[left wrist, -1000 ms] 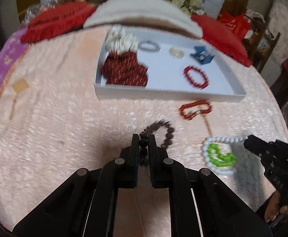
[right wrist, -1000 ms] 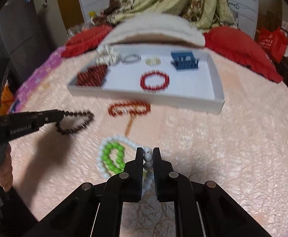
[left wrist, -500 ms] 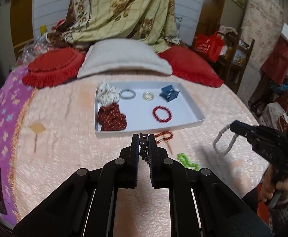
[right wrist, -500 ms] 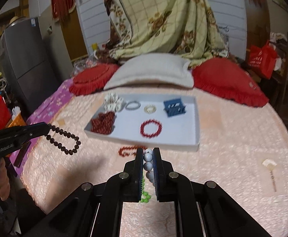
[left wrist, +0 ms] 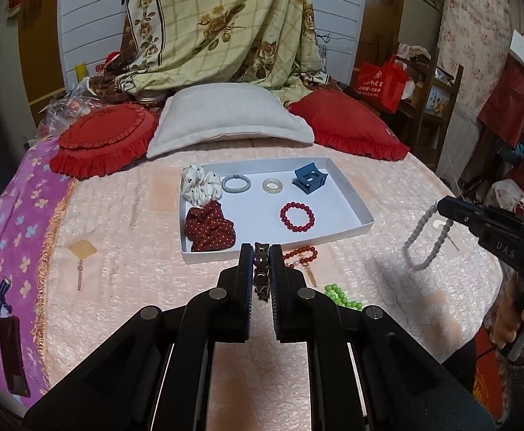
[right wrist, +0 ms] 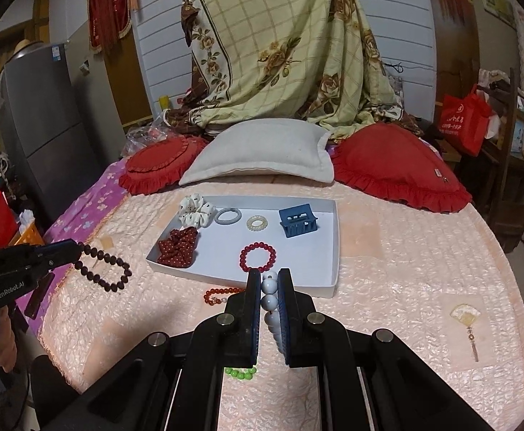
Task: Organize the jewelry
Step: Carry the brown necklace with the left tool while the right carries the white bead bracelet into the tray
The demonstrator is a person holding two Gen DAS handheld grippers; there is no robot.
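Pink quilted bedspread (left wrist: 125,215) carries the white tray (left wrist: 364,221), which holds scrunchies, rings, a blue clip and a red bracelet (left wrist: 297,216). Since a second ago both loops have been raised clear of the bed, so pickup is judged complete and delivery to the tray remains. Left gripper (left wrist: 261,251) is clamped on the dark wooden bracelet (right wrist: 105,267), hanging near the tray's front left corner. Right gripper (right wrist: 270,278) is clamped on the white bead bracelet (left wrist: 423,240), right of the tray. A red bead strand (left wrist: 299,253) and green beads (left wrist: 341,296) lie uncollected in front of the tray.
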